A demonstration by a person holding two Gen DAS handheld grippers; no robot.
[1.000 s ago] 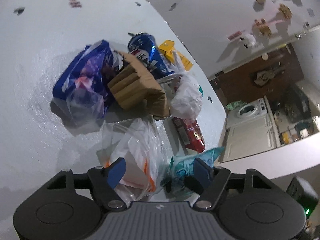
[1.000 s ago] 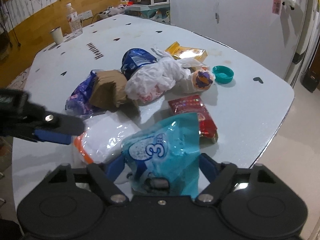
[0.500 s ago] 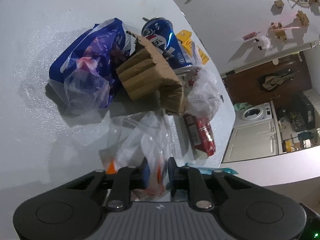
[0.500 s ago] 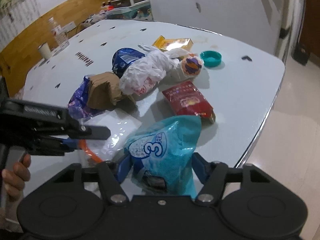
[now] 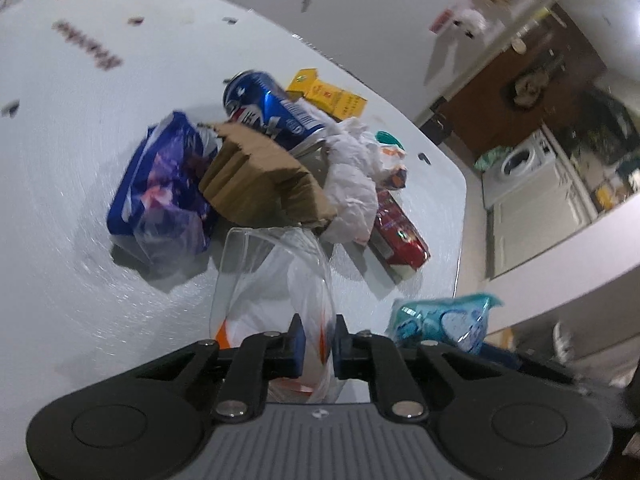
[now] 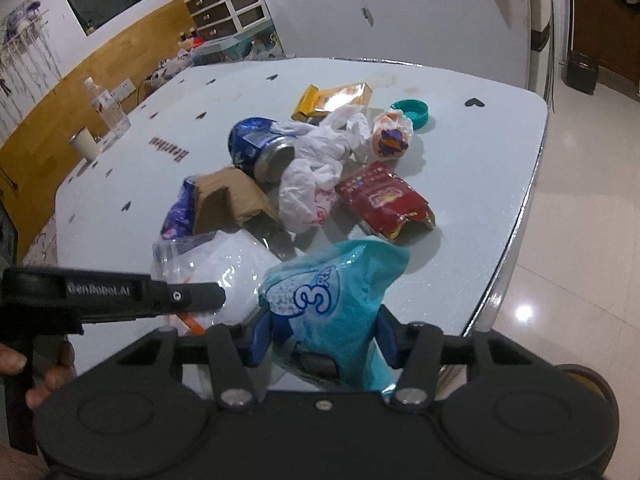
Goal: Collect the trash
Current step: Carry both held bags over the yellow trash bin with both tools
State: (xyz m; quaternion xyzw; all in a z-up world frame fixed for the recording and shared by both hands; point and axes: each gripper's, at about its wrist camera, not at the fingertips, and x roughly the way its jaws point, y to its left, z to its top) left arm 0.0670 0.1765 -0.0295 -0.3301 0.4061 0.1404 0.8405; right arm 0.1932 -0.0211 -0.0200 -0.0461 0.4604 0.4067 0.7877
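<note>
Left wrist view: the left tongs are pinched tight on the near edge of a clear bag with an orange strip, which stretches from the jaws toward the trash heap on the table. The film is thin and slick, so the likeliest fault is that it slides out of the pads, or that it tears at the pinch if pulled hard. Its far end lies just beside the cardboard and the purple bag; dragging it could snag them and scatter the heap. The blue can lies on its side and could roll if nudged.

Right wrist view: the right tongs are closing on a teal pack, which sits between the jaws at the table's near edge. It is soft and bulky, so the grip may crush rather than hold, and a slip here would drop it to the floor. The left tongs are close beside it; the two could knock together.
</note>
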